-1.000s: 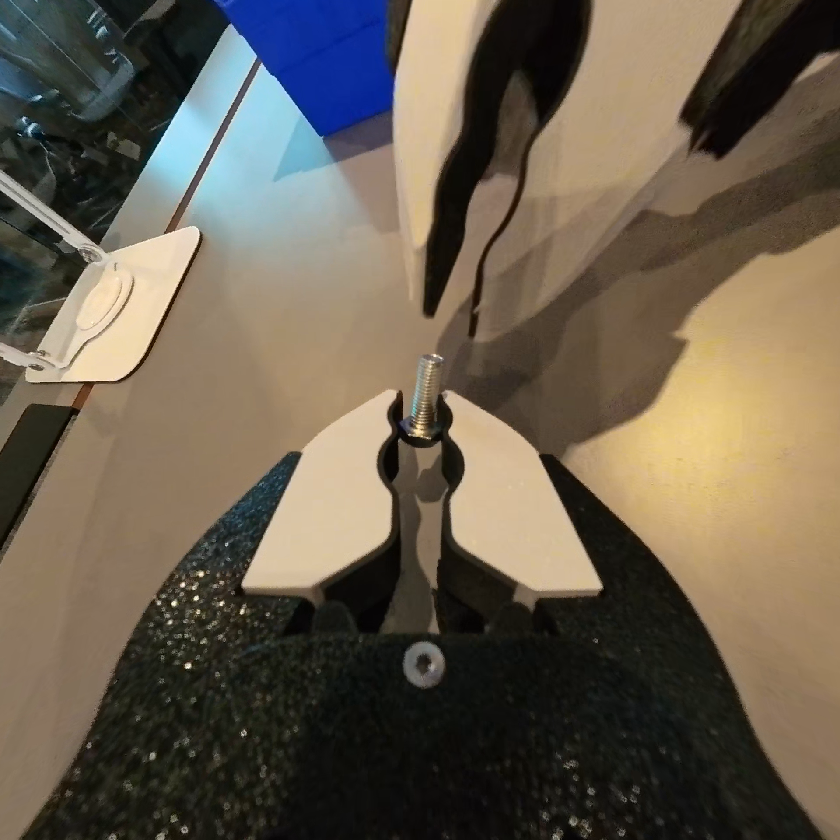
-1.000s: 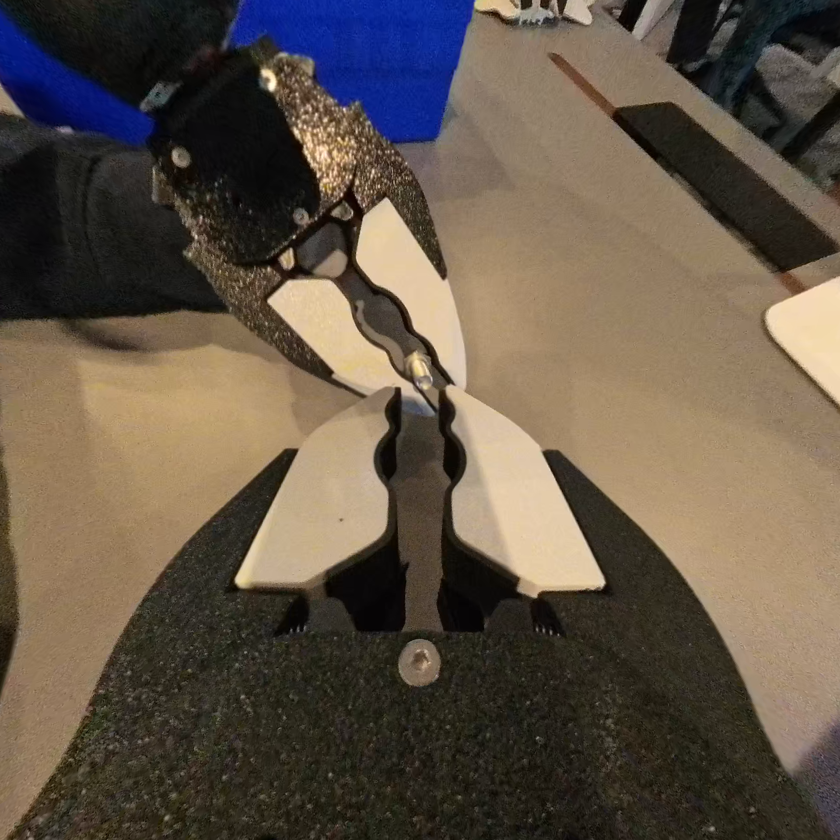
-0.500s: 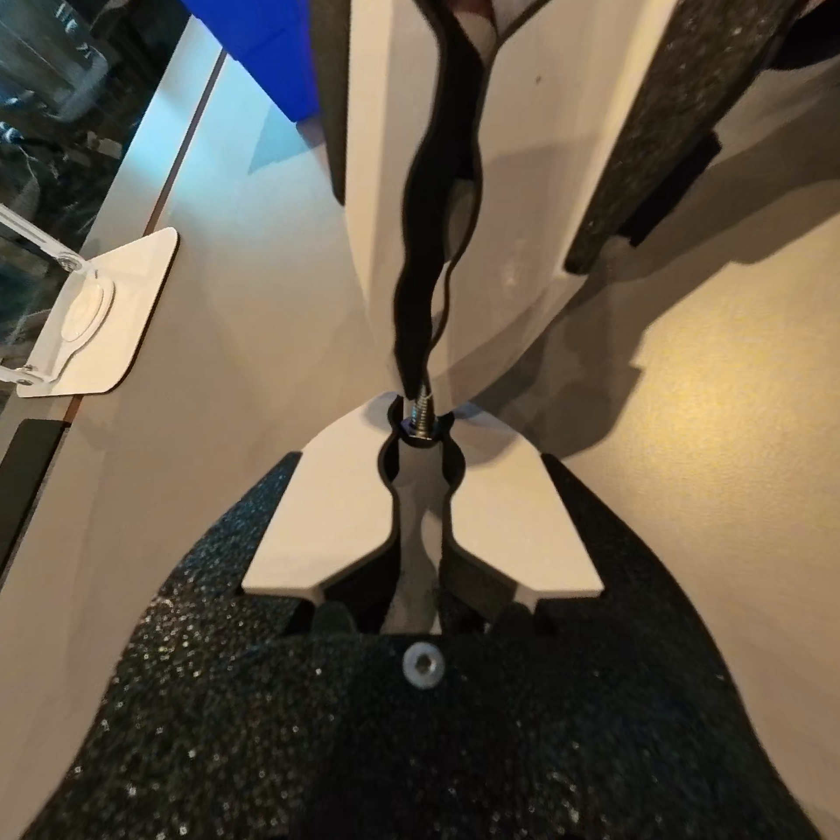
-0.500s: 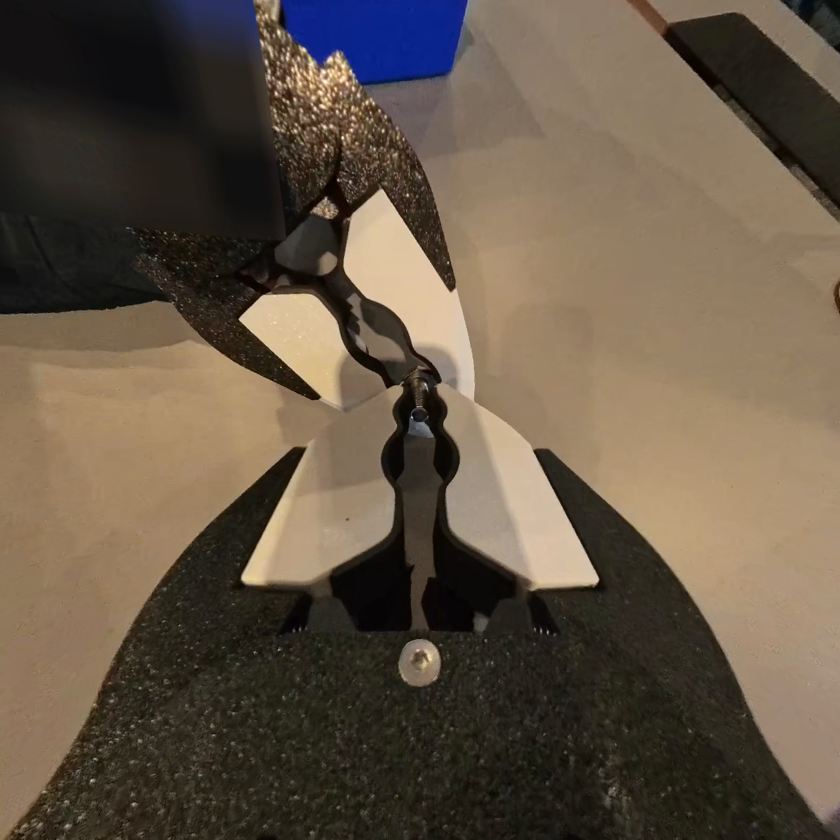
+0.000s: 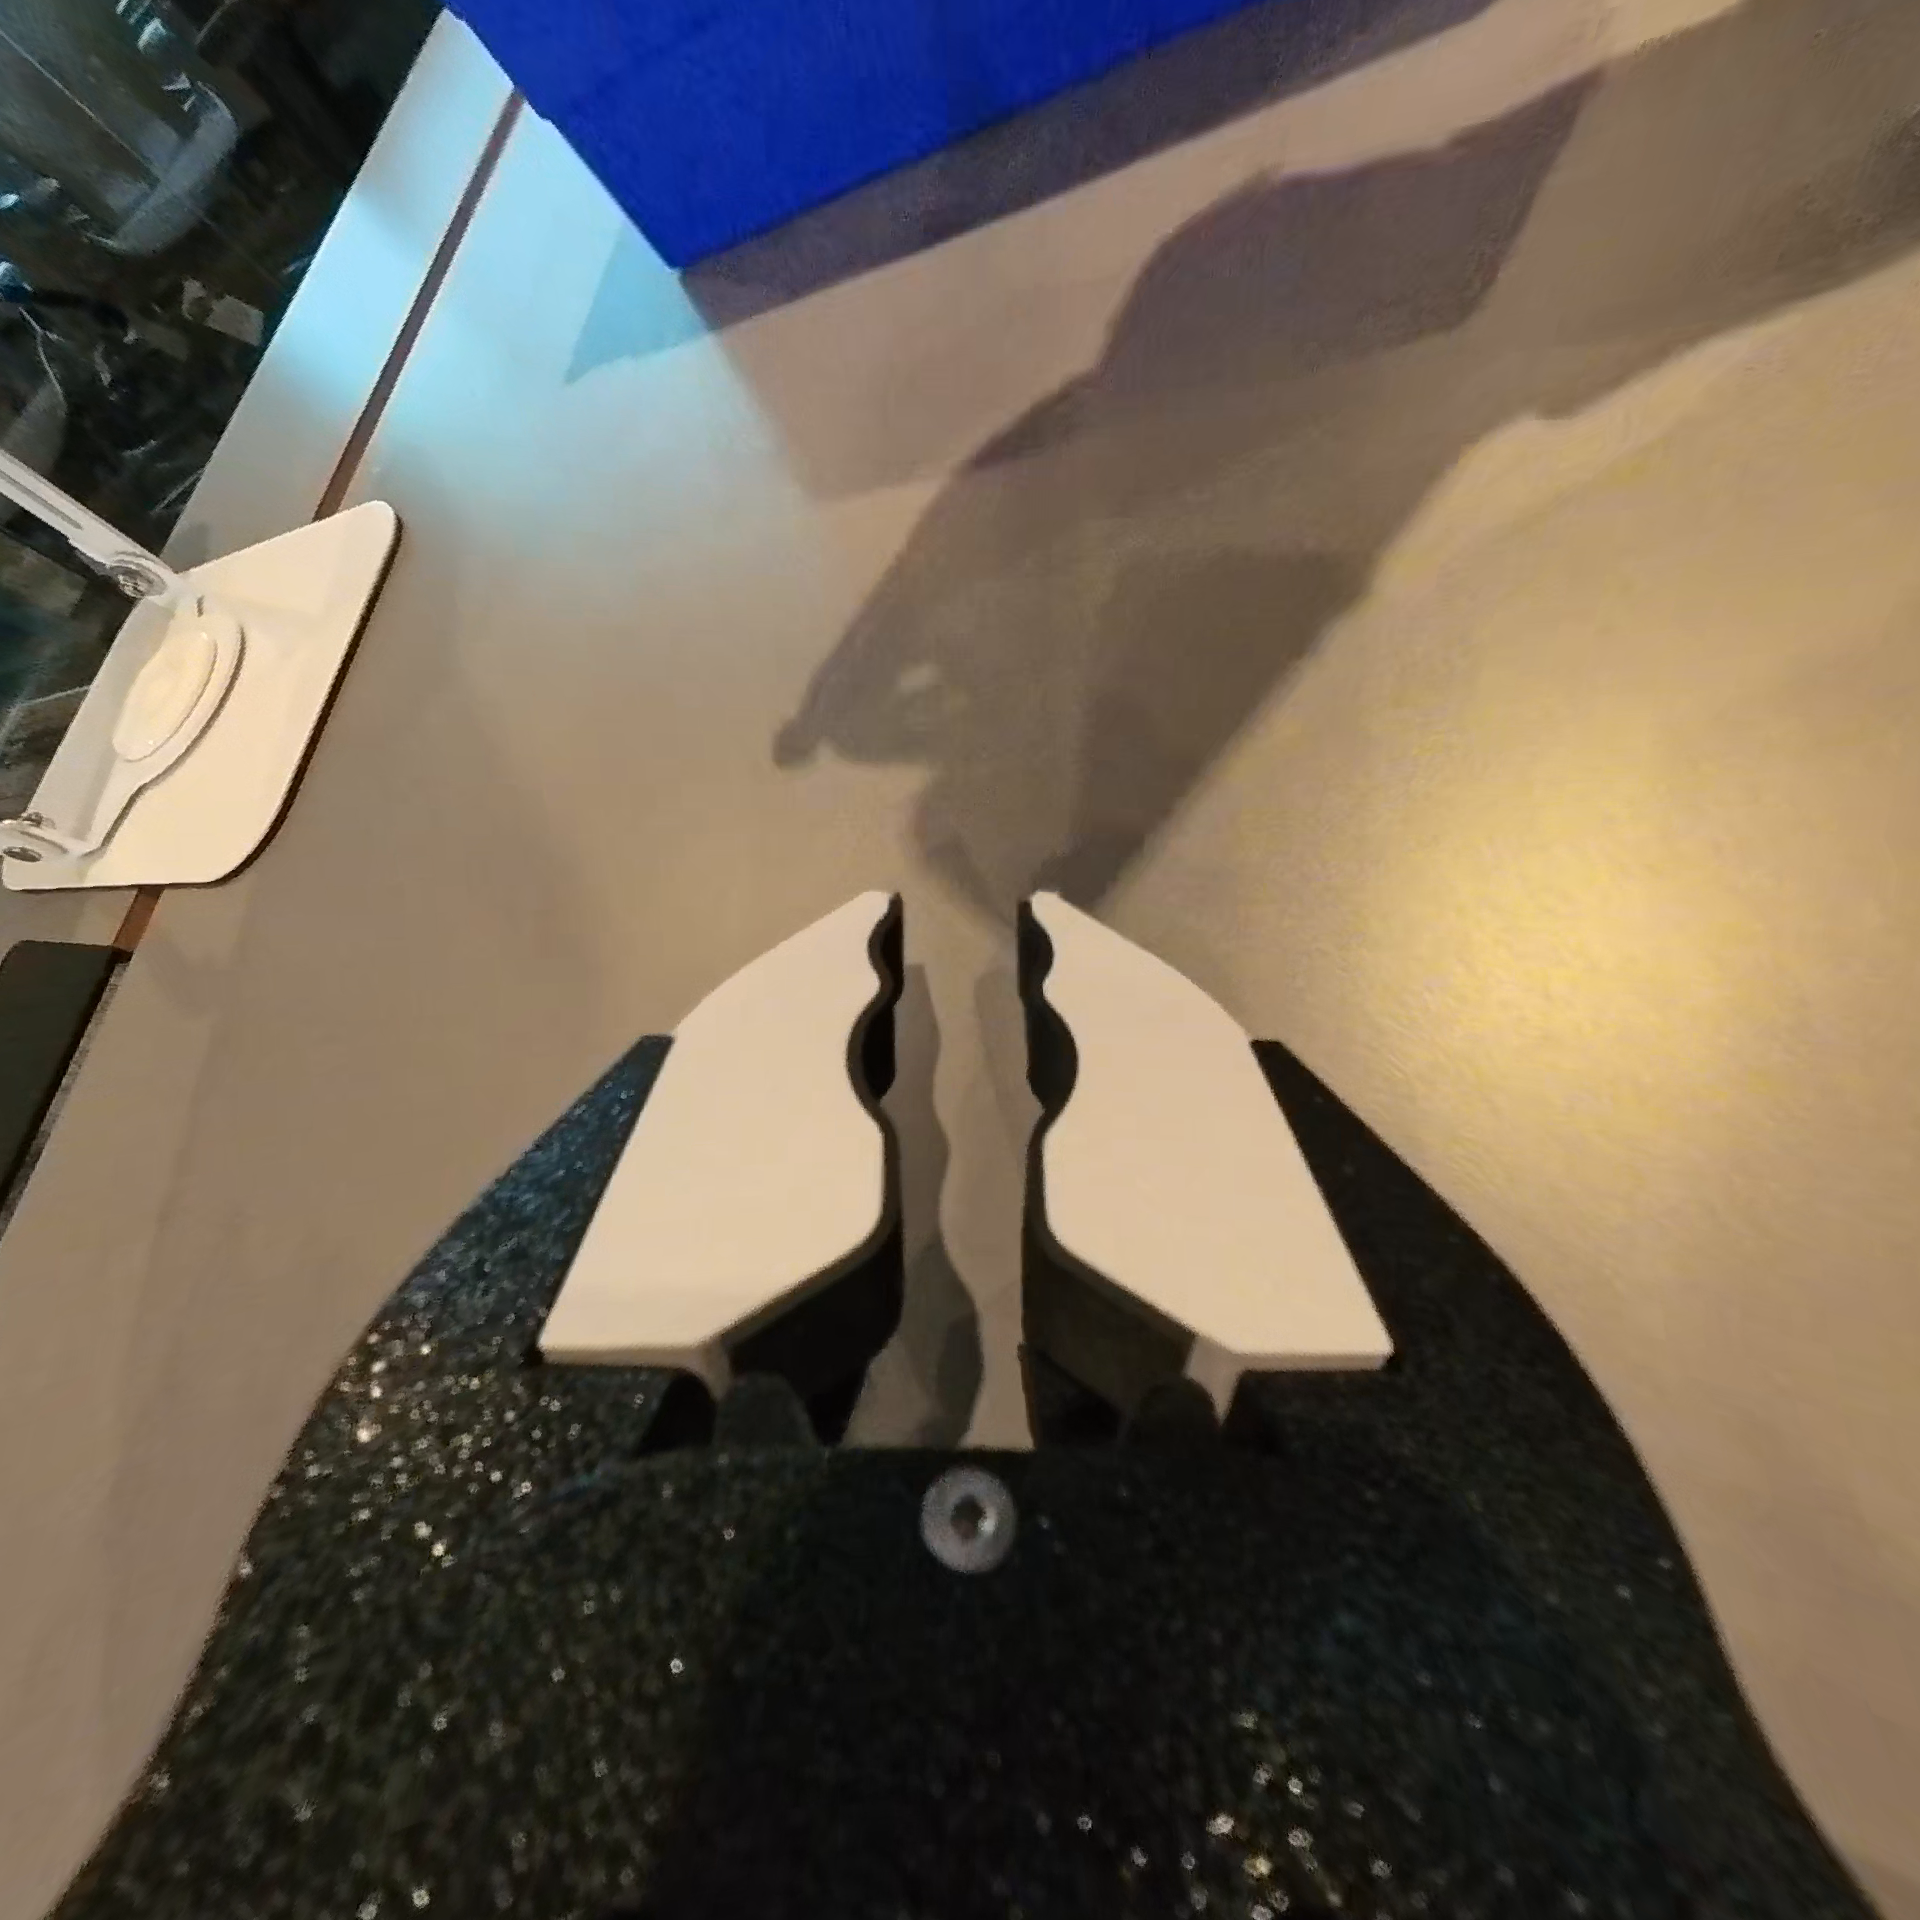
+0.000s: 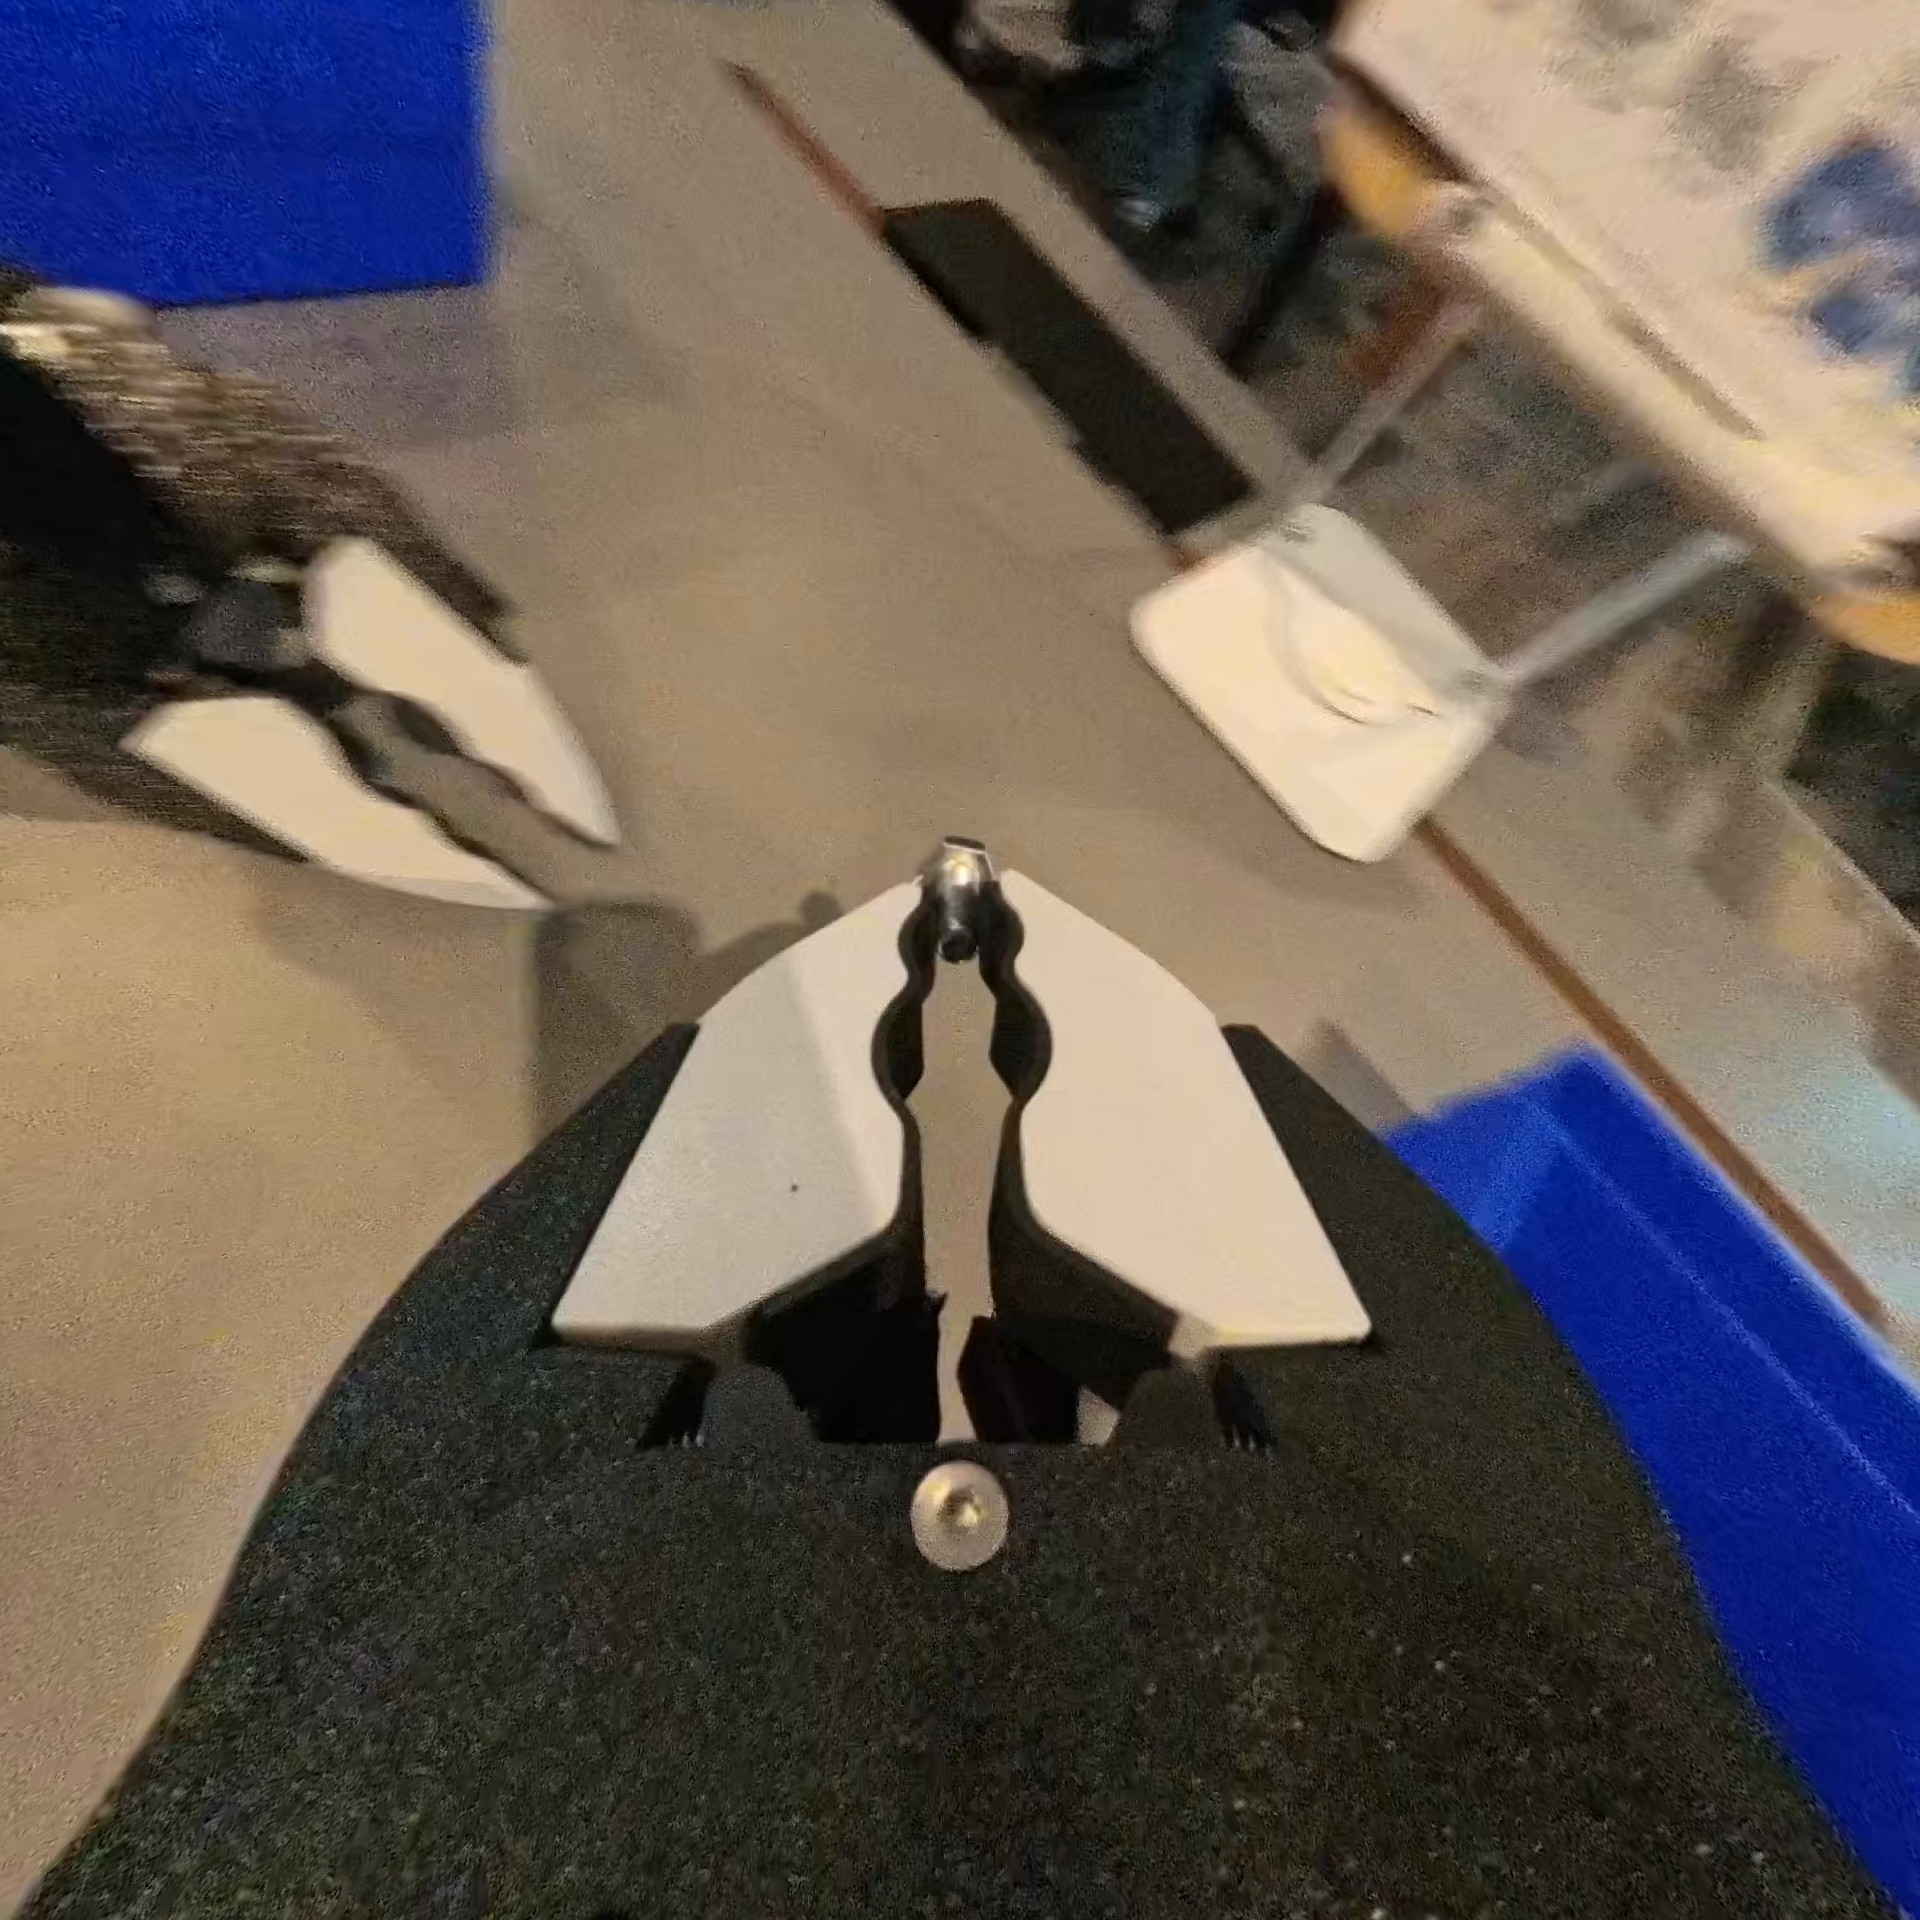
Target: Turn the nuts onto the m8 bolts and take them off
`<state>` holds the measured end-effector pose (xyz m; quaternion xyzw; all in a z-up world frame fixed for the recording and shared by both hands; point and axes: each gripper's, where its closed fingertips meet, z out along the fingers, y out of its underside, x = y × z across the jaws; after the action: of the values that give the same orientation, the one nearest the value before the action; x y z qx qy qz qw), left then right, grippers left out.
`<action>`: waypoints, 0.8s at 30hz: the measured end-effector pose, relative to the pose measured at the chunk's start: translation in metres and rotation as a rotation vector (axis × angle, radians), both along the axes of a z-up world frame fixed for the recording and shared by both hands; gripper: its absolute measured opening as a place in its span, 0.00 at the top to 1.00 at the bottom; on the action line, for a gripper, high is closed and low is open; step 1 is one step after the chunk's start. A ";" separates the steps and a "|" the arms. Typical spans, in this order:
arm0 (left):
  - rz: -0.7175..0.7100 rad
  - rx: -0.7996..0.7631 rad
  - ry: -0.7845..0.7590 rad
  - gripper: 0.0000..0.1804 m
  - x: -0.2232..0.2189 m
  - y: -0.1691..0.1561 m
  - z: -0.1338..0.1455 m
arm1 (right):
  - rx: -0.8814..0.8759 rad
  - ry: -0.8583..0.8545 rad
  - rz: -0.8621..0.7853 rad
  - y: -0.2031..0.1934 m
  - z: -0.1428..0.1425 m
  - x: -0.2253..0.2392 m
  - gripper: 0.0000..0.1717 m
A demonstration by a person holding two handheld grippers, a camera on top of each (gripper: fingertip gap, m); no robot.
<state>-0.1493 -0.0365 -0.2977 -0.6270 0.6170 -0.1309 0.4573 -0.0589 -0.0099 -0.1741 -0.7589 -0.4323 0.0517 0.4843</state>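
Between the tips of the right claw (image 6: 961,909) sits a silver bolt (image 6: 958,902), its long axis running along the fingers, one end poking out past the tips and the other pointing back toward the camera. Both pads press on it. Off to the left of the bolt, the left claw (image 5: 961,909) hangs above the tabletop (image 5: 1455,831) with its fingers (image 5: 790,1091) parted and only bare tabletop showing between them. Beyond the bolt stands a blue bin (image 6: 239,145).

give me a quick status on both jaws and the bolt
Left gripper open, empty, over bare table. Right gripper shut on the silver bolt at its tips. Nothing in the way; blue bin at right.
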 end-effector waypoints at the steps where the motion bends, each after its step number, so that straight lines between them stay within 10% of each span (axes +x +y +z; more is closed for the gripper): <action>1: 0.001 -0.001 0.002 0.89 0.000 0.000 0.000 | 0.006 -0.016 -0.066 0.009 0.011 0.023 0.95; 10: 0.010 -0.003 0.008 0.91 0.000 0.001 -0.001 | -0.495 -0.153 -0.403 0.070 -0.041 0.186 0.96; 24: 0.017 -0.004 0.010 0.92 0.000 0.003 -0.002 | -0.569 -0.212 -0.435 0.077 -0.057 0.207 0.92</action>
<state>-0.1492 -0.0334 -0.2997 -0.6339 0.6136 -0.1250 0.4539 0.1484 0.0671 -0.2311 -0.9383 -0.2771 -0.0130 0.2063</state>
